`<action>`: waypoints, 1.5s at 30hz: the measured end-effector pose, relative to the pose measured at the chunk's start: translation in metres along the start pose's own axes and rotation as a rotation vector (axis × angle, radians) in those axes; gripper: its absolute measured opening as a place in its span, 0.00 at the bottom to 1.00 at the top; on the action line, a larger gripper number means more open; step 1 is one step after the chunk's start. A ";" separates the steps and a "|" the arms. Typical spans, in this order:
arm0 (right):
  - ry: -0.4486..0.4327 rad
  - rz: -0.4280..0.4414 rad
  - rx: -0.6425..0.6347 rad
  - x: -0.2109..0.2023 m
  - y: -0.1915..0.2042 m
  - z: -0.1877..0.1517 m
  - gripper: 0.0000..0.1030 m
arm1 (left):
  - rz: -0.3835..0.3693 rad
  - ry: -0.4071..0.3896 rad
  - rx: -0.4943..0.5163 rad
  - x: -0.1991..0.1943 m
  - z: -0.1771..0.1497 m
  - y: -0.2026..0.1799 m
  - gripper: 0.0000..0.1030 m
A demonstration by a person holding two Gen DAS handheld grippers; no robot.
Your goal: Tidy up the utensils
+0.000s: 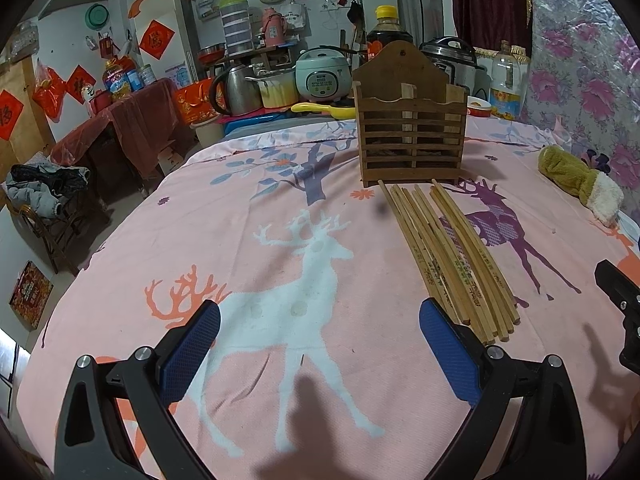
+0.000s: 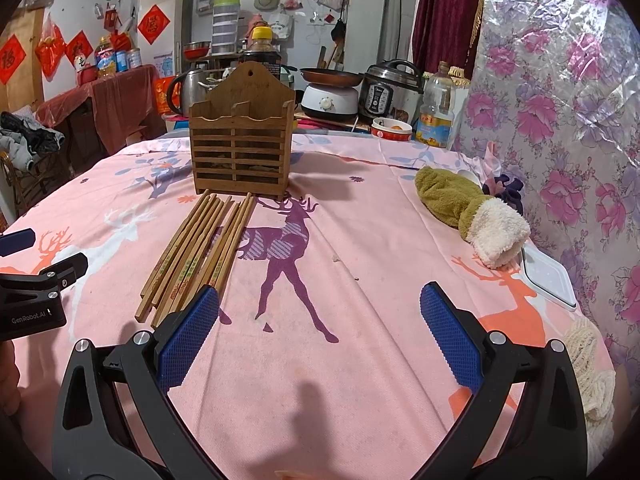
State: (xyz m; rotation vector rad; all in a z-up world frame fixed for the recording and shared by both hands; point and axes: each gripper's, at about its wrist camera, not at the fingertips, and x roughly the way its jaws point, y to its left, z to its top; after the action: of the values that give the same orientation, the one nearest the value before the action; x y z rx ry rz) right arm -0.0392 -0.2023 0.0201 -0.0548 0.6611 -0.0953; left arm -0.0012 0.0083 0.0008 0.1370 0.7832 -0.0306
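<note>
Several wooden chopsticks (image 1: 448, 256) lie side by side on the pink deer-print cloth, their far tips just short of a slatted wooden holder (image 1: 412, 136). In the right wrist view the same chopsticks (image 2: 196, 256) fan out below the holder (image 2: 242, 148). My left gripper (image 1: 320, 328) hovers open over the white deer, its right finger beside the near chopstick ends. Over the purple deer my right gripper (image 2: 320, 316) is open too, its left finger next to the chopstick ends. Neither holds anything.
A green and cream plush mitt (image 2: 468, 212) lies at the right, with a white lidded box (image 2: 548, 280) near the cloth's edge. Cookers, a kettle, bottles and a bowl (image 2: 392, 128) crowd the back behind the holder. Each gripper shows at the other view's edge.
</note>
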 end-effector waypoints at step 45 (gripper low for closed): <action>0.000 -0.002 -0.001 0.000 0.000 -0.001 0.94 | -0.002 0.007 -0.003 0.003 -0.006 0.002 0.95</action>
State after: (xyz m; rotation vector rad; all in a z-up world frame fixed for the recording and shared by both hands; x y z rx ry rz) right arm -0.0394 -0.2026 0.0194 -0.0568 0.6613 -0.0968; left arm -0.0036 0.0111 -0.0053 0.1332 0.7905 -0.0307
